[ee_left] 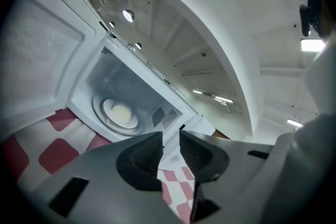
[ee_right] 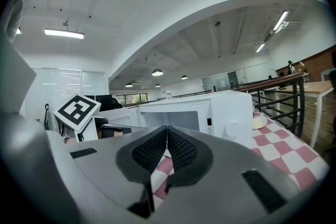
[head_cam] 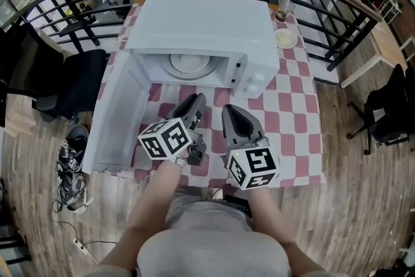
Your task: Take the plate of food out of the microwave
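Plate (head_cam: 189,63) sits inside open microwave (head_cam: 207,29); left gripper (ee_left: 170,136) jaws slightly apart, right gripper (ee_right: 167,129) jaws together, both empty.

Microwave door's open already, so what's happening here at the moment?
Both hand-held grippers hover over the checkered table in front of the microwave, whose door hangs open to the left. The plate of food sits inside, untouched. The left gripper is slightly open and empty, facing the plate. The right gripper is shut on nothing.
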A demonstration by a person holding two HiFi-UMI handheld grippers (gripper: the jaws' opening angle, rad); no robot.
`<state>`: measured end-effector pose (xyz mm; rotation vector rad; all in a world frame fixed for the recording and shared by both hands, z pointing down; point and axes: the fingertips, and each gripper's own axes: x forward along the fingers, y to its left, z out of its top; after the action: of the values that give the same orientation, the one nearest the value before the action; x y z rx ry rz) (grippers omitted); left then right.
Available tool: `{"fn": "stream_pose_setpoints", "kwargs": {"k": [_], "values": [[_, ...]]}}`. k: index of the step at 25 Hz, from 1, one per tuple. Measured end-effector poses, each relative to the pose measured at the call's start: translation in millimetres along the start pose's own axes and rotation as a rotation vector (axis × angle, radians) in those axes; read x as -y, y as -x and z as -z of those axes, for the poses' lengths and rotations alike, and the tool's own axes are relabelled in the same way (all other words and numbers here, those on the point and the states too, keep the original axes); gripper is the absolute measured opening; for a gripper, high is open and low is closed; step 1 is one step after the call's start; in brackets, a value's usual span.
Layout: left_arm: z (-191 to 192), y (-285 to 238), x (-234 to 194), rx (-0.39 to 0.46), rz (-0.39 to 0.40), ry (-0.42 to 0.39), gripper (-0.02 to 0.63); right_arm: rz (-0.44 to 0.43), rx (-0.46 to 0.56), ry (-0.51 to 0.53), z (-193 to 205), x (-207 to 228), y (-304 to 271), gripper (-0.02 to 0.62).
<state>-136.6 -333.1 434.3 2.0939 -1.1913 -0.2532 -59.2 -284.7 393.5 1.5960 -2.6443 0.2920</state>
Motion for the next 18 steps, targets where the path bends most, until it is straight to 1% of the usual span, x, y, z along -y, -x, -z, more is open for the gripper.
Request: {"fn": "stream_pose_setpoints", "kwargs": {"k": [2,4,6,8,11,13,15,18], "values": [[1,-7,-5,-0.005,-0.004,0.015,0.103,0.001,-0.005,-0.004,2,0,-4,0.026],[2,-15,-13,-0.012,-0.009,0.045,0.135,0.001,-0.011,-0.008,5,0,-9,0.026],[3,-22,-21,-0.021,-0.013,0.097,0.188,0.000,-0.016,-0.013,7,0,-14,0.026],[4,-27,-31,-0.024,-0.022,0.153,0.225,-0.001,-0.019,-0.018,8,-1,-19,0.025],[3,-34,-50,-0.015,-0.045,0.237,0.253,-0.004,-0.026,-0.026,11,-3,-26,0.026],[1,-39,-61,-0.002,-0.047,0.298,0.289,-0.005,-0.034,-0.032,14,-4,-31,0.026],[1,-44,-73,0.008,-0.053,0.356,0.308,-0.007,-0.044,-0.036,18,-4,-35,0.026],[3,-52,-92,0.012,-0.085,0.423,0.310,-0.010,-0.059,-0.040,22,-3,-41,0.026]]}}
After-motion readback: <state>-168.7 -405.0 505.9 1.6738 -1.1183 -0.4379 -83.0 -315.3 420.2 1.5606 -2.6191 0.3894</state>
